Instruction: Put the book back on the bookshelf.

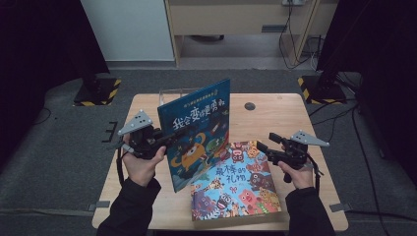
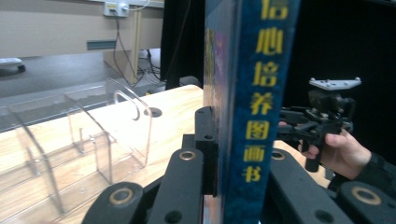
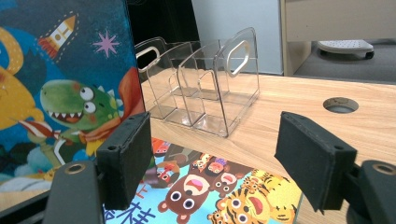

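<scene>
My left gripper (image 1: 173, 136) has its fingers clamped on the dark-blue picture book (image 1: 196, 132), held upright above the wooden desk (image 1: 275, 105). My right gripper (image 1: 262, 146) hovers, fingers apart, over the colourful animal-cover book (image 1: 236, 184) lying flat.

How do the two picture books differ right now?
The blue book is held upright off the table, clamped at its spine by the left gripper; the animal book lies flat on the table, untouched. The blue book's cover is dark blue, the animal book's light blue and crowded with animals. Both are illustrated children's books.
</scene>
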Demonstrator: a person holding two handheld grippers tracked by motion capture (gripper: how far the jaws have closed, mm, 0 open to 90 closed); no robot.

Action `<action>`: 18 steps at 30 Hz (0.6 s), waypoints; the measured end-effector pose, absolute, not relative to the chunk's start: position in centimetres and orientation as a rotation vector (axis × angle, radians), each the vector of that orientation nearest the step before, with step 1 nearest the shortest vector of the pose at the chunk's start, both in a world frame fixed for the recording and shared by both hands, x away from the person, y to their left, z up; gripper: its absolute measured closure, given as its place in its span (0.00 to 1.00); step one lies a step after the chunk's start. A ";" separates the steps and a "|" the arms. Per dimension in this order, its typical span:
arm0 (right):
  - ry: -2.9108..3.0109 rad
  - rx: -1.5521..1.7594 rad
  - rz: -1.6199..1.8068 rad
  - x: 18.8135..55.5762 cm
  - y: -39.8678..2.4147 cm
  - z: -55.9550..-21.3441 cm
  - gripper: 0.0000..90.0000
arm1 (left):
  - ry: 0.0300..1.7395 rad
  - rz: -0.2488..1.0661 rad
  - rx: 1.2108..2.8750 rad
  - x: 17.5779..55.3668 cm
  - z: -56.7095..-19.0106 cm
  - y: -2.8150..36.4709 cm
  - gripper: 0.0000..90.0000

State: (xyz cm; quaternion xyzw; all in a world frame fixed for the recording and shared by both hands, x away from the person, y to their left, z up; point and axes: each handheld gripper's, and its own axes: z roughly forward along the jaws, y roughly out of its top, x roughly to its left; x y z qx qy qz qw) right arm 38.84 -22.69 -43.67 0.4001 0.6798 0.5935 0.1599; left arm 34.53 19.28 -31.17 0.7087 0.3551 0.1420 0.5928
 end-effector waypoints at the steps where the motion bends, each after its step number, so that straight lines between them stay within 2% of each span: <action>1: 1.944 1.142 1.692 38.8 -22.7 -43.7 0.30 | 0.832 0.334 1.644 34.6 -31.1 19.5 0.92; 18: 1.959 1.146 1.649 39.0 -22.7 -44.1 0.31 | 0.933 0.449 1.558 36.1 -28.5 23.8 0.92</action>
